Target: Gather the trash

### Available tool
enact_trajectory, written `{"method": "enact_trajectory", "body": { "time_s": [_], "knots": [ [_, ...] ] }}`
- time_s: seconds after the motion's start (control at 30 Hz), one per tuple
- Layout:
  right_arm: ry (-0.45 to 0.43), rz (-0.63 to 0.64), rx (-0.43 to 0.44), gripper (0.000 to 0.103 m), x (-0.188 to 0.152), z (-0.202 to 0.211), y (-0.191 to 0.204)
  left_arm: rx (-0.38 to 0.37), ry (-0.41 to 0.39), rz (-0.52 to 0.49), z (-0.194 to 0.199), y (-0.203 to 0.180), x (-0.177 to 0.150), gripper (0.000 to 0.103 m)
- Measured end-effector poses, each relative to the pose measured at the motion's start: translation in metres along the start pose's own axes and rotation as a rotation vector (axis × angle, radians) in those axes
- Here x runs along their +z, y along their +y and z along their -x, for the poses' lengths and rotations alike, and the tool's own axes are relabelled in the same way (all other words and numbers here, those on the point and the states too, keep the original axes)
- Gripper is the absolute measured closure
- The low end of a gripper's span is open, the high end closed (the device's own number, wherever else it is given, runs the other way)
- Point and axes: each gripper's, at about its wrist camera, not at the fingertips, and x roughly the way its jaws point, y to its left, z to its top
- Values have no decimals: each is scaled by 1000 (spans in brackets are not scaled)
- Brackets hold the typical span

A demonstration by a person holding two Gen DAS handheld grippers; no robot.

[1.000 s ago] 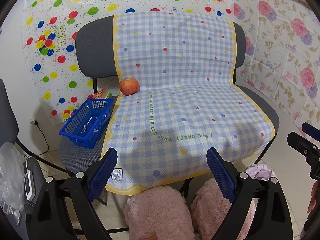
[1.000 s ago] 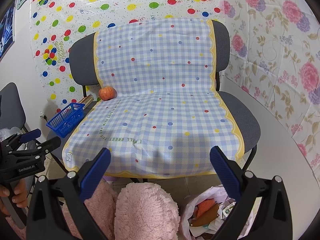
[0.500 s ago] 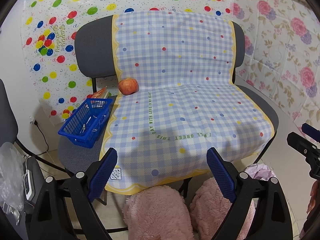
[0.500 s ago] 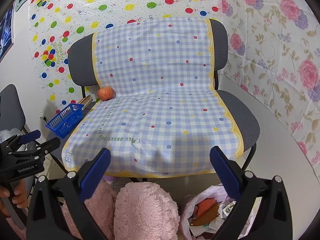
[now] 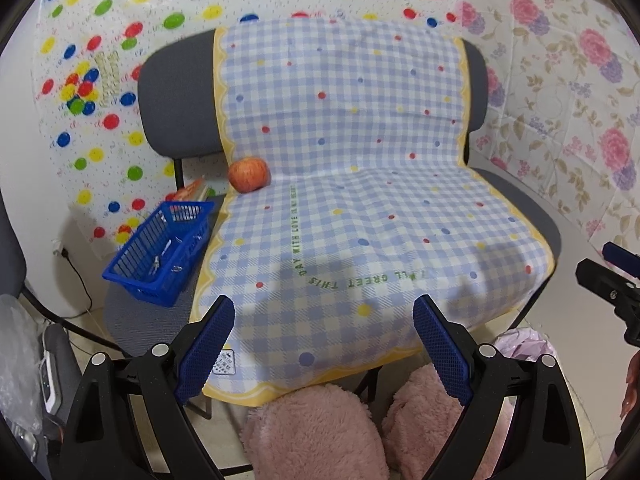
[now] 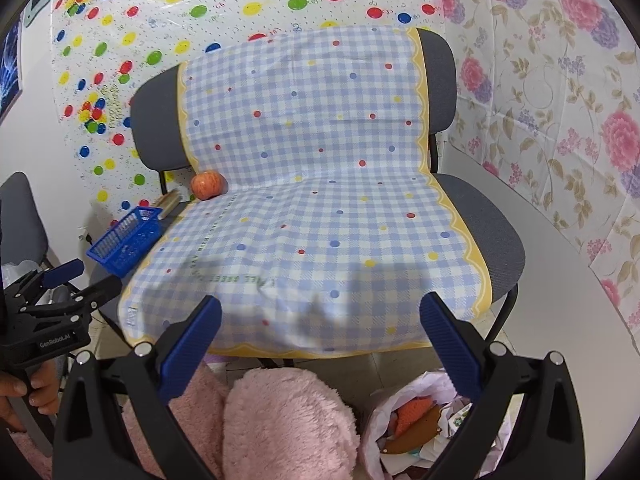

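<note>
Left wrist view looks over the left gripper (image 5: 324, 332), whose blue-padded fingers stand wide apart with nothing between them, held above the near edge of a grey chair (image 5: 176, 112) draped in a blue-and-white checked cloth (image 5: 360, 184). An apple (image 5: 247, 174) sits at the far left corner of the seat, where the cloth bends up the backrest, well apart from this gripper and far to its left. Just left of the cloth, on the bare grey part of the seat, stands a blue basket (image 5: 160, 256) with small items inside, too small to tell. Right wrist view shows the right gripper (image 6: 320, 316), likewise spread wide and empty, over the near edge of the cloth, with the apple far off to its left. On the floor below it, near and to the right, a trash bag (image 6: 384, 412) lies open with orange and brown scraps and paper in it. Pink fluffy slippers (image 6: 280, 420) fill the near foreground between the gripper's arms. At the left edge of that view a hand (image 6: 24, 396) grips the left gripper's handle.
</note>
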Motion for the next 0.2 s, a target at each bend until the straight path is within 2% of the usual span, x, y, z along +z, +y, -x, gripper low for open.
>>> {"method": "enact_trajectory", "body": {
  "time_s": [0.1, 0.2],
  "knots": [
    [12, -5, -31, 6, 9, -27, -16, 24, 33, 5, -18, 2, 5, 13],
    [8, -4, -68, 6, 26, -68, -44, -4, 78, 24, -43, 9, 10, 13]
  ]
}}
